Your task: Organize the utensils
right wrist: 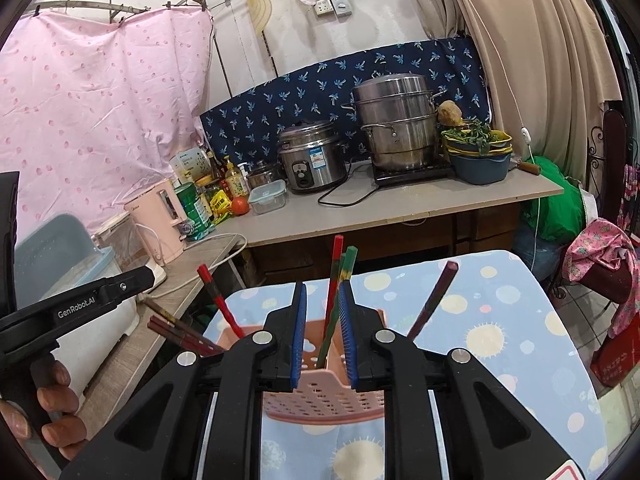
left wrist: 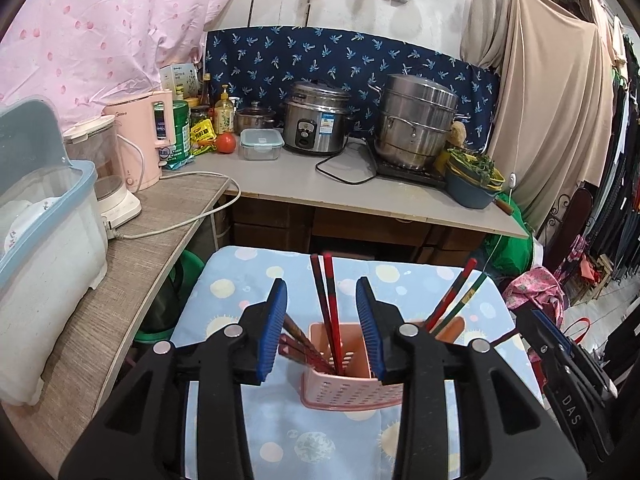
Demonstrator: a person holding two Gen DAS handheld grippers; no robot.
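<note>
A pink perforated utensil holder [left wrist: 352, 390] stands on the blue patterned table [left wrist: 248, 268]; it also shows in the right wrist view [right wrist: 324, 398]. Several red and dark chopsticks [left wrist: 328, 304] stand or lean in it. My left gripper [left wrist: 322, 320] is open above the holder, with two chopsticks between its jaws, untouched. My right gripper [right wrist: 324, 320] is open, its jaws a little apart around a red chopstick and a green one [right wrist: 334, 300] that stand in the holder. The left gripper's body [right wrist: 80, 304] shows at the left.
A wooden shelf [left wrist: 132, 264] at the left holds a plastic dish box [left wrist: 44, 216] and a pink kettle [left wrist: 140, 144]. The counter [left wrist: 360, 184] behind holds a rice cooker [left wrist: 316, 120], a steamer pot [left wrist: 416, 120], bottles and bowls. Clothes hang at the right.
</note>
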